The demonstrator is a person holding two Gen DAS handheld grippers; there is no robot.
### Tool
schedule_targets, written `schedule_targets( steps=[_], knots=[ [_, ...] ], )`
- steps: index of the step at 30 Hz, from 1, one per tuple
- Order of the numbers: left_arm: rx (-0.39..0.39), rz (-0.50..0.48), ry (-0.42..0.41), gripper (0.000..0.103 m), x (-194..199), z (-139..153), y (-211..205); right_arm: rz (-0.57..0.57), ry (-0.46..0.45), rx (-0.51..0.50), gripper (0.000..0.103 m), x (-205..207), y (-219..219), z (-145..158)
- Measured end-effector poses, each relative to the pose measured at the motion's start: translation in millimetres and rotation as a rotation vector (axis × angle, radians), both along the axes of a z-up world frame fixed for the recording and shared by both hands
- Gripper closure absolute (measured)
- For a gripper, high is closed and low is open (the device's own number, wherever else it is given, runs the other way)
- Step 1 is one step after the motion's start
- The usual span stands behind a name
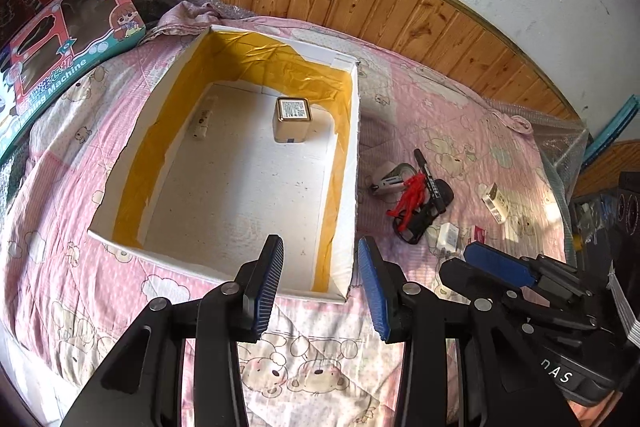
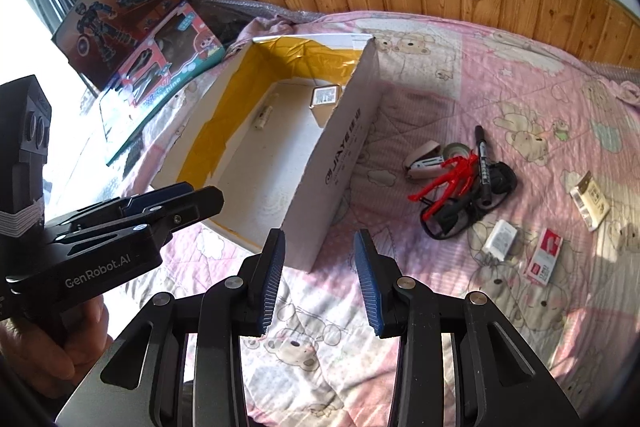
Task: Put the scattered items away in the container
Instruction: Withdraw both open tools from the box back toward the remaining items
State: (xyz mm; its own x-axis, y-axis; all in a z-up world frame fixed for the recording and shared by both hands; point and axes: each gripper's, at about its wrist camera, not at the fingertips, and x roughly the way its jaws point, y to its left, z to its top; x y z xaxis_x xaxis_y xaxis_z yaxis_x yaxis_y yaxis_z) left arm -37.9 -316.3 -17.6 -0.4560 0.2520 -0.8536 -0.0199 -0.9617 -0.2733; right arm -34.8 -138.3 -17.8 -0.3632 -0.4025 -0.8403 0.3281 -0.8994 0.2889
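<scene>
Left gripper (image 1: 320, 283) open, empty, above near edge of white cardboard box with yellow tape lining (image 1: 352, 163). Right gripper (image 2: 320, 279) open, empty, near the box's near right corner. Inside box: small square gold-rimmed tin (image 1: 292, 119), white tube (image 1: 202, 123). Right of box on pink bear-print quilt (image 2: 500, 75): red plastic figure (image 2: 448, 179), black marker (image 2: 482, 163), tape roll (image 2: 456, 149), white charger (image 2: 500, 235).

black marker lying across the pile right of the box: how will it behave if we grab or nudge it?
The black marker looks rigid, so it probably won't flex in the jaws. It's a slim cylinder, likely to roll if nudged. It rests across the black cable beside the red toy, so lifting may drag those along.
</scene>
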Motion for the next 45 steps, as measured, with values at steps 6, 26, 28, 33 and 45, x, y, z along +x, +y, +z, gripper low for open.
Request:
schedule_targets(
  steps=[6, 26, 28, 33, 45],
  knots=[
    [0.006, -0.052, 0.019, 0.062, 8.5, 8.8, 18.5, -0.051, -0.002, -0.003, 0.065, 11.9, 15.9, 1.6],
    [0.035, -0.205, -0.033, 0.062, 2.4, -9.3, 92.1, -0.324, -0.084, -0.084, 0.065, 29.3, 111.1, -31.5],
    [0.033, -0.223, -0.038, 0.062, -2.7, -12.2, 100.0, -0.348, -0.085, -0.089, 0.065, 28.4, 118.7, -34.3],
    [0.030, -0.264, -0.047, 0.062, -15.3, -17.0, 118.0, -0.391, -0.110, -0.096, 0.065, 23.4, 134.6, -44.2],
    [0.016, -0.324, -0.087, 0.061, -43.5, -34.6, 158.8, -0.464, -0.161, -0.044, 0.065, 9.9, 164.9, -67.8]
  ],
)
